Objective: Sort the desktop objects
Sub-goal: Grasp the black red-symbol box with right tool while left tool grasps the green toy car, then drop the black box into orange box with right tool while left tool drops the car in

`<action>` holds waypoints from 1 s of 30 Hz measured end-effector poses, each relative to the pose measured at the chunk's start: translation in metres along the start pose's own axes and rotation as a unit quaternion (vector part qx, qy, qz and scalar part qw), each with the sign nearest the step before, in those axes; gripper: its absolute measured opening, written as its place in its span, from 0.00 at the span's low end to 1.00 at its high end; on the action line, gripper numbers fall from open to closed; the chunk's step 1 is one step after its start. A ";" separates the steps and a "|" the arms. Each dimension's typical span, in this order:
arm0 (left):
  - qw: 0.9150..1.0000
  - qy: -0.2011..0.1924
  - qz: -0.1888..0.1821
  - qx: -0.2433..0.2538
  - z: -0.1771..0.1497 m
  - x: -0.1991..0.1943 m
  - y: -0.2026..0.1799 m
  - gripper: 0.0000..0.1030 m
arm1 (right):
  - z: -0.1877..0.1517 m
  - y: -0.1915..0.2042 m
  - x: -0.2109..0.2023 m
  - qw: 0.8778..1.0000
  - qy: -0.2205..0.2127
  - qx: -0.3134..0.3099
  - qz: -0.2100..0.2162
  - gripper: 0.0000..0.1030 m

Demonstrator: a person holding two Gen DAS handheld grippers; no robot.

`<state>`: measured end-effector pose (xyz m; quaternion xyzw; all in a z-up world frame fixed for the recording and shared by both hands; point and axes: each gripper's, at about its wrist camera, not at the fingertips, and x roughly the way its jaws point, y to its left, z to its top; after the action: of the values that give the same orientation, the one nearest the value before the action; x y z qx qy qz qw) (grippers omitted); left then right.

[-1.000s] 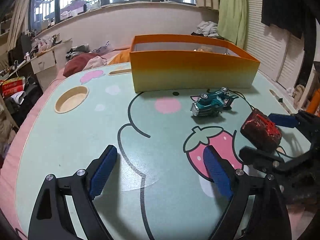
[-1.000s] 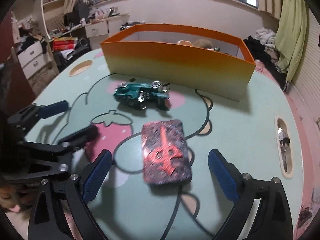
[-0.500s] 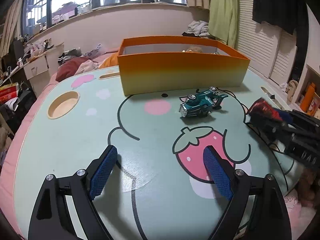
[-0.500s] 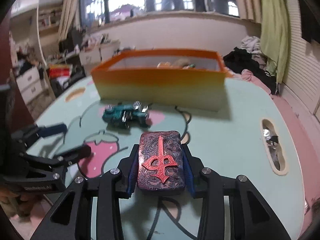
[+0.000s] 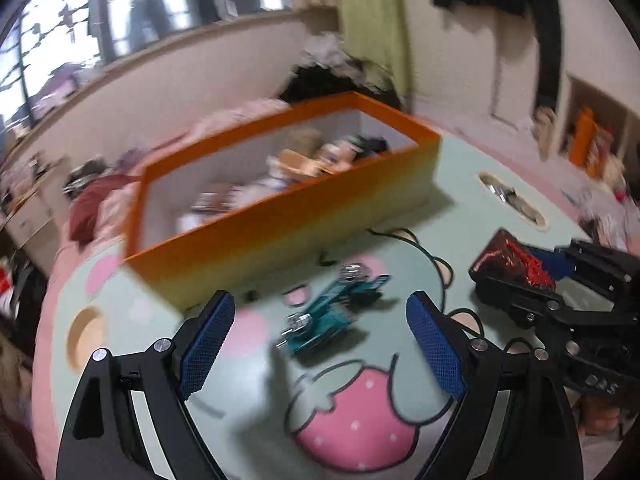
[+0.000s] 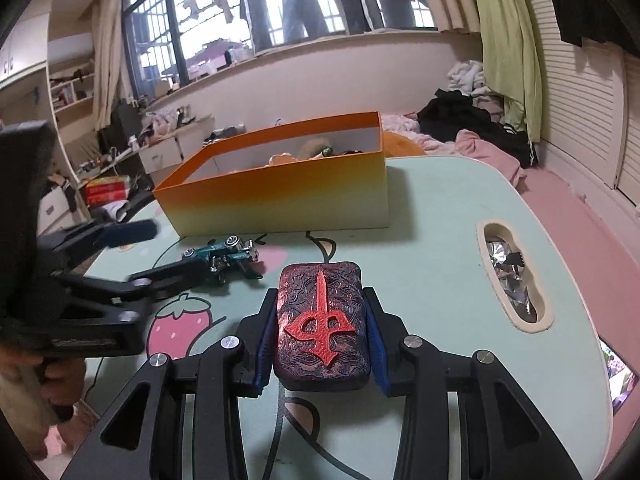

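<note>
Your right gripper [image 6: 320, 344] has the tin [image 6: 322, 320] — blue pads [image 6: 264, 344] pressed flat against both long sides, the jaws having just been closing down onto it. It's a dark, rounded block with a raised red emblem on top, and it sits level between the fingers above the mint table [image 6: 440, 240], pointing toward the box [image 6: 280, 196]. From your left camera you can see the same grip off to the right, the tin [image 5: 512, 260] poking out of the black jaws. Your left gripper [image 5: 320, 344] is spread wide with nothing in it, its pads [image 5: 206, 344] standing either side of the teal car [image 5: 332, 312] in that view — above it, not touching. The car [image 6: 224, 256] lies on the table just in front of the box, near the pink spot and above the strawberry [image 5: 352, 420] printed on the tabletop. The box is orange fading to yellow, open-topped, with a jumble of small things already inside at the far end; the left view is too blurred to say what they are. To your right there's a slot [image 6: 512, 276] cut in the table with crumpled foil in it. At the left edge of the right view, a hand [image 6: 36, 396] wraps the left gripper's handle.
</note>
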<state>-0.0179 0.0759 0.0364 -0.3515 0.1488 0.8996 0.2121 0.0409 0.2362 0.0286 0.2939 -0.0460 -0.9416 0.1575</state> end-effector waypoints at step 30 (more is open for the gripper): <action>0.978 -0.076 0.016 -0.195 0.026 -0.006 0.095 0.78 | 0.122 0.022 0.107 0.997 0.050 -0.047 -0.025 0.65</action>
<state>-0.0750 0.0024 0.0705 -0.3144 -0.0408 0.9387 0.1357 -0.1059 0.1804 0.0755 0.3340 0.0140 -0.9305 0.1499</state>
